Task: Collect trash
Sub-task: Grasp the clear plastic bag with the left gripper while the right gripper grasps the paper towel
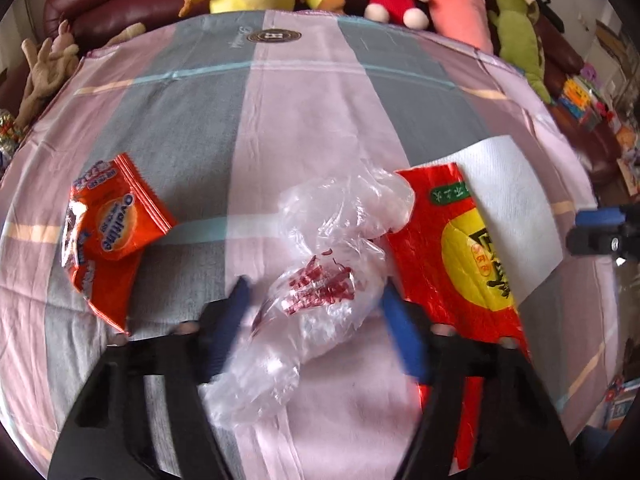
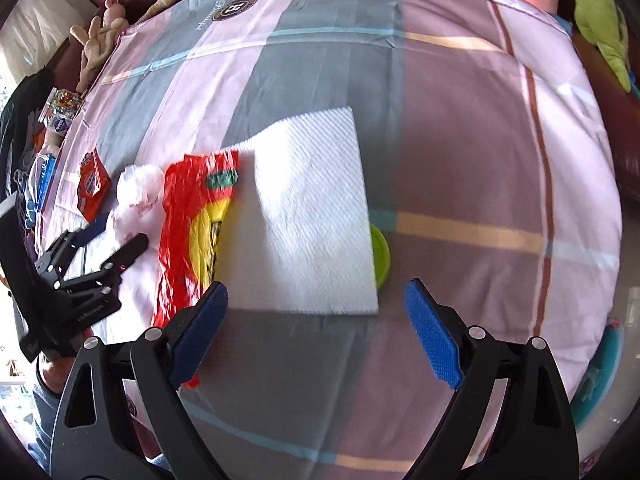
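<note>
Two hand-held grippers work over the table (image 1: 312,128). The left hand-held gripper (image 1: 316,300) has its jaws spread around a crumpled clear plastic bag (image 1: 320,264). An orange Ovaltine packet (image 1: 112,224) lies at nine o'clock of the bag, a red wrapper (image 1: 452,248) at three o'clock. The right hand-held gripper (image 2: 316,308) hangs open near the white paper towel (image 2: 308,216), which partly covers a green lid (image 2: 382,254).

Left black two-finger gripper with blue pads (image 1: 314,298): jaws spread wide, held low and angled forward-down; blue pads motion-blurred. Also seen in the right wrist view (image 2: 116,236), off to the far left. Right black two-finger gripper with blue pads (image 2: 316,300): jaws wide apart, nothing between them, pads sharp, tilted downward.
</note>
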Action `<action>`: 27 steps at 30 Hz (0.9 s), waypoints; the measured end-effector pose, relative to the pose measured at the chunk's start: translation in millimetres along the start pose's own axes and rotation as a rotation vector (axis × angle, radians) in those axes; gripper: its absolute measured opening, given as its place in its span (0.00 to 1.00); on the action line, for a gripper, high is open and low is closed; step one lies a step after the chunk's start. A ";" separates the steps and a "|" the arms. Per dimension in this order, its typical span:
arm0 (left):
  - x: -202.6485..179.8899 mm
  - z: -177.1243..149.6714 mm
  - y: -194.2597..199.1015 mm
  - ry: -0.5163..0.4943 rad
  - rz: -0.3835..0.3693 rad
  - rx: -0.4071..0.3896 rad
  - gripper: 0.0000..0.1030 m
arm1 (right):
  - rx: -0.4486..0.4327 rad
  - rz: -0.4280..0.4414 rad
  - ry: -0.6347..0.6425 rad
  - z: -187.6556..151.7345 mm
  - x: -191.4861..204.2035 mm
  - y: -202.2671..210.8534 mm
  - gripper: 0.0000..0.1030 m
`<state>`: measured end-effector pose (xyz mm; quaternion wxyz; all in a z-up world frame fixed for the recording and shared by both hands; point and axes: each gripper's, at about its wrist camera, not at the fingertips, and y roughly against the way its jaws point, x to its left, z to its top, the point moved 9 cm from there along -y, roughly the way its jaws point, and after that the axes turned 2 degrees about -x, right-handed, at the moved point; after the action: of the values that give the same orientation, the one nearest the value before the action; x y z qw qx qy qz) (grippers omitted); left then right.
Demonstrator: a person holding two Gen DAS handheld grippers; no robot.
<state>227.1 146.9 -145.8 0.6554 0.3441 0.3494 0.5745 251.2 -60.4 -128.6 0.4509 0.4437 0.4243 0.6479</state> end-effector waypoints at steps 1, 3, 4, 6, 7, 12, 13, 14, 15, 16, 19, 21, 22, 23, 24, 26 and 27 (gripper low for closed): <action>-0.7 1.0 -0.4 -0.005 0.006 -0.006 0.45 | -0.003 -0.001 0.004 4.5 1.6 -2.3 0.83; -2.5 1.4 0.4 0.018 -0.032 -0.008 0.42 | -0.008 -0.009 0.012 12.1 3.1 -6.5 0.83; -2.8 1.0 0.9 0.026 -0.046 -0.007 0.42 | -0.011 -0.017 0.017 16.7 3.2 -9.8 0.83; -6.7 -2.1 2.8 0.044 -0.089 0.000 0.42 | -0.019 -0.036 0.037 23.3 4.4 -15.0 0.83; -10.4 -4.3 3.8 0.042 -0.104 0.002 0.42 | -0.023 -0.055 0.058 26.4 5.9 -18.3 0.83; -24.9 -10.6 6.2 0.023 -0.132 0.002 0.42 | -0.039 -0.081 0.167 32.1 26.9 -31.7 0.83; -25.3 -10.9 6.2 0.019 -0.128 -0.001 0.42 | -0.042 -0.081 0.185 32.3 31.4 -33.5 0.83; -25.0 -10.9 5.9 0.023 -0.130 -0.004 0.42 | -0.043 -0.071 0.205 32.2 37.5 -36.2 0.82; -24.1 -10.7 6.2 0.032 -0.137 -0.003 0.43 | -0.041 -0.063 0.216 31.7 41.3 -38.3 0.80; -22.7 -10.0 6.1 0.045 -0.148 -0.001 0.44 | -0.036 -0.056 0.229 30.7 45.6 -41.6 0.72; -19.8 -8.4 6.2 0.057 -0.152 -0.005 0.45 | -0.024 -0.046 0.251 27.9 51.3 -48.6 0.44; -21.3 -8.6 6.2 0.053 -0.148 -0.007 0.45 | -0.007 -0.004 0.225 24.8 50.9 -49.6 0.39; -22.6 -9.0 6.2 0.044 -0.139 -0.010 0.46 | -0.005 0.015 0.211 24.0 50.7 -48.5 0.39; -23.2 -9.0 6.3 0.038 -0.132 -0.013 0.46 | -0.006 0.042 0.184 22.9 48.1 -45.1 0.39; -23.9 -9.1 6.1 0.032 -0.123 -0.015 0.46 | -0.007 0.053 0.171 21.5 46.6 -43.0 0.40; -25.7 -8.2 5.7 0.026 -0.108 -0.016 0.46 | -0.007 0.068 0.162 16.5 41.0 -37.7 0.37; -27.4 -7.8 5.6 0.022 -0.104 -0.016 0.46 | -0.011 0.061 0.167 14.6 40.5 -36.8 0.29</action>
<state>214.9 120.6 -143.3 0.6831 0.3137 0.3694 0.5463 264.7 -10.7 -152.1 0.3964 0.3985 0.4432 0.6983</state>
